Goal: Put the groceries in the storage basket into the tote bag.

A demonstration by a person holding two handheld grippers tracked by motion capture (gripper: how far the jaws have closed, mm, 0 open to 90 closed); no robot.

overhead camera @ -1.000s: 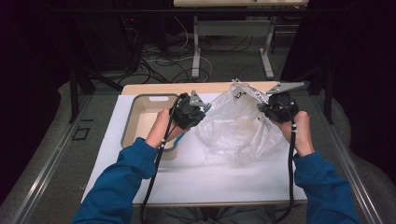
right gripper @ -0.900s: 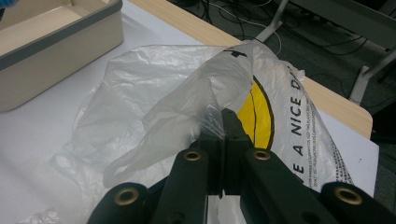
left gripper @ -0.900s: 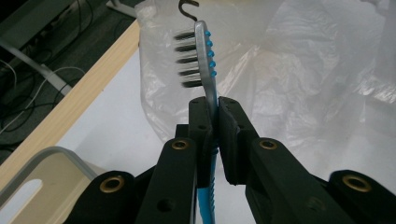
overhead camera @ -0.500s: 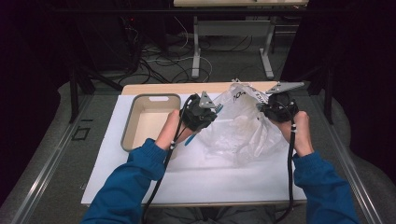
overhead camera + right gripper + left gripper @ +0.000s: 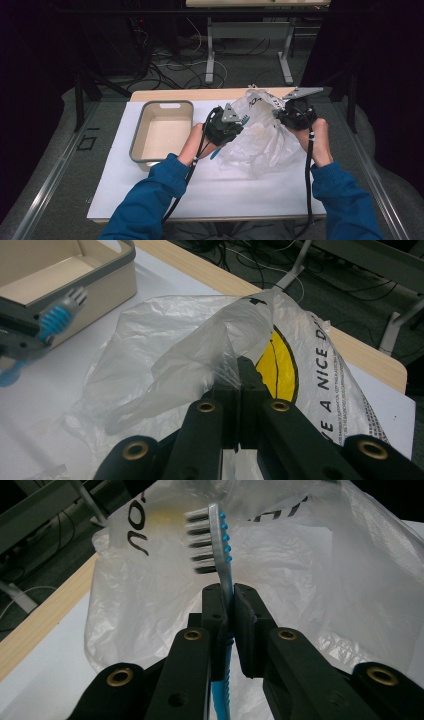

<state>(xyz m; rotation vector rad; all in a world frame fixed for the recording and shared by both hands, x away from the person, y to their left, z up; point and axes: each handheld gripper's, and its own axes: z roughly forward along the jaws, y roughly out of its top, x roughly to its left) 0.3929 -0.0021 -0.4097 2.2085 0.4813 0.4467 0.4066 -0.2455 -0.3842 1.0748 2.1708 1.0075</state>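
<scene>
My left gripper (image 5: pixel 226 592) is shut on a blue toothbrush (image 5: pixel 218 545), clamping its neck so the bristled head sticks up in front of a thin clear plastic bag (image 5: pixel 320 580). From above, the left gripper (image 5: pixel 236 120) sits at the bag's (image 5: pixel 260 140) left edge, and the toothbrush handle (image 5: pixel 216 152) pokes out below the hand. My right gripper (image 5: pixel 239 367) is shut on the bag's upper rim (image 5: pixel 225 347) and holds it lifted off the table; from above, the right gripper (image 5: pixel 280 114) is at the bag's top right. The toothbrush (image 5: pixel 57 315) is blurred at the left of the right gripper view.
A beige bin with a grey rim (image 5: pixel 137 137) stands empty at the left on a white mat (image 5: pixel 150 195). The wooden table edge (image 5: pixel 180 94) runs behind it. Beyond the table lie cables and metal table legs (image 5: pixel 210 55) on a dark floor.
My left gripper has carried the toothbrush rightward from above the bin to the bag's left edge. The right gripper has stayed put, holding the bag up.
</scene>
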